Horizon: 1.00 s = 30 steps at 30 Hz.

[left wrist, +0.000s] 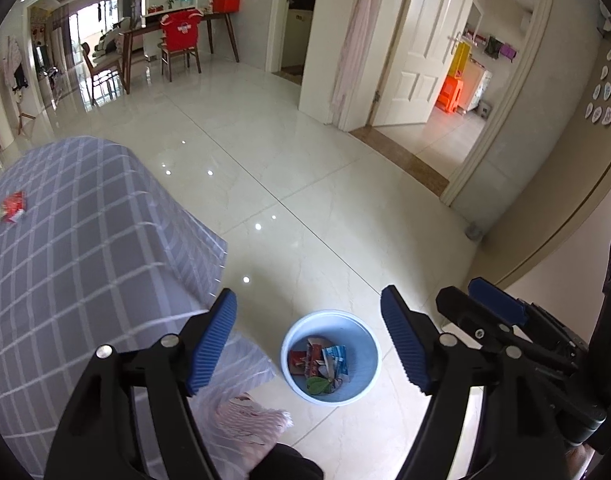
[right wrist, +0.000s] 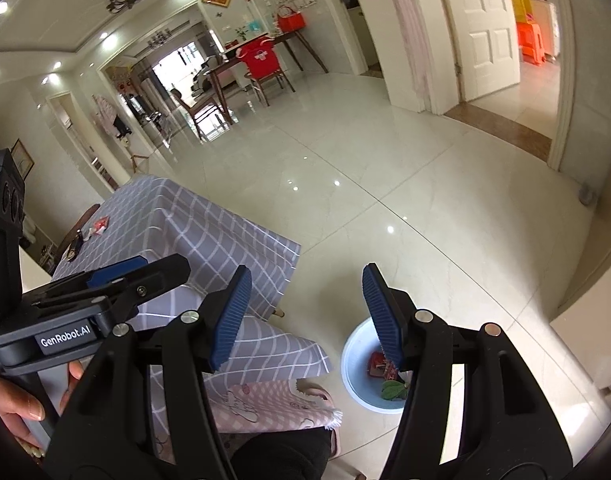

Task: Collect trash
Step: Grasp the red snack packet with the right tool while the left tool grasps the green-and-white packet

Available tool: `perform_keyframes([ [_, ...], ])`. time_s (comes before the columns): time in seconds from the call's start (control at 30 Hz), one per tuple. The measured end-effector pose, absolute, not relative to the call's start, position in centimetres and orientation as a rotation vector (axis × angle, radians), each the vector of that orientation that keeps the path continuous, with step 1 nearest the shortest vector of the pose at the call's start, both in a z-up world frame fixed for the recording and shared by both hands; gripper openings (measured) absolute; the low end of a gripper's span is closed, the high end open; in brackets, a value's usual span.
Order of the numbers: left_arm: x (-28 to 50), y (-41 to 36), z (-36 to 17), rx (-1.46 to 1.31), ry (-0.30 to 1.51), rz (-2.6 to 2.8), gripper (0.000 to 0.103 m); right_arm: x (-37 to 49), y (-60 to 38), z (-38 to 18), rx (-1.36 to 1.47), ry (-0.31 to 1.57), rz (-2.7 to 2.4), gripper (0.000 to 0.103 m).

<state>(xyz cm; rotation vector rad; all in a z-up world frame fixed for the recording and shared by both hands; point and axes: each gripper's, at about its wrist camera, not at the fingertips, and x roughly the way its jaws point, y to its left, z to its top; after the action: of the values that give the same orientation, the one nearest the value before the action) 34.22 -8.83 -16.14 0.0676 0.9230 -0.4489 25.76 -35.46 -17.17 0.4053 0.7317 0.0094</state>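
A light blue trash bin (left wrist: 331,358) stands on the floor beside the table; it holds several wrappers and a green leaf. It also shows in the right wrist view (right wrist: 355,356), partly behind a finger. My left gripper (left wrist: 309,332) is open and empty, held above the bin. My right gripper (right wrist: 305,312) is open and empty, above the floor between table and bin. A red wrapper (left wrist: 10,206) lies on the grey checked tablecloth (left wrist: 85,240), far left; in the right wrist view this wrapper (right wrist: 99,225) lies at the table's far side.
A pink checked cloth (right wrist: 273,404) hangs over something below the table's edge. Small dark items (right wrist: 74,246) lie at the table's left edge. Glossy tiled floor (left wrist: 305,184) stretches to a dining table with chairs (left wrist: 177,40) and an open doorway (left wrist: 445,80).
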Motion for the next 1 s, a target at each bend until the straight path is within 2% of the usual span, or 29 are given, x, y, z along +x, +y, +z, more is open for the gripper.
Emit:
perform_keyframes([
  [0.27, 35.7, 0.1, -13.3, 0.067, 0.849, -0.343, 0.075, 30.0, -27.5, -14.2, 0.316, 0.716, 0.120, 0.058],
  [0.5, 39.2, 12.5, -11.6, 0.036, 0.818, -0.156, 0.076, 36.0, -17.6, -12.5, 0.217, 0.738, 0.265, 0.057],
  [0.77, 42.9, 23.6, -11.5, -0.057, 0.836, 0.005, 0.076, 43.7, -5.8, -13.0, 0.058, 0.812, 0.410, 0.057],
  [0.9, 44.4, 26.0, -11.8, -0.092, 0.845, 0.039, 0.076, 47.2, -1.1, -14.0, -0.002, 0.853, 0.455, 0.057],
  [1.0, 45.8, 27.1, -12.2, -0.121, 0.851, 0.050, 0.076, 49.7, 2.0, -15.2, -0.047, 0.882, 0.472, 0.052],
])
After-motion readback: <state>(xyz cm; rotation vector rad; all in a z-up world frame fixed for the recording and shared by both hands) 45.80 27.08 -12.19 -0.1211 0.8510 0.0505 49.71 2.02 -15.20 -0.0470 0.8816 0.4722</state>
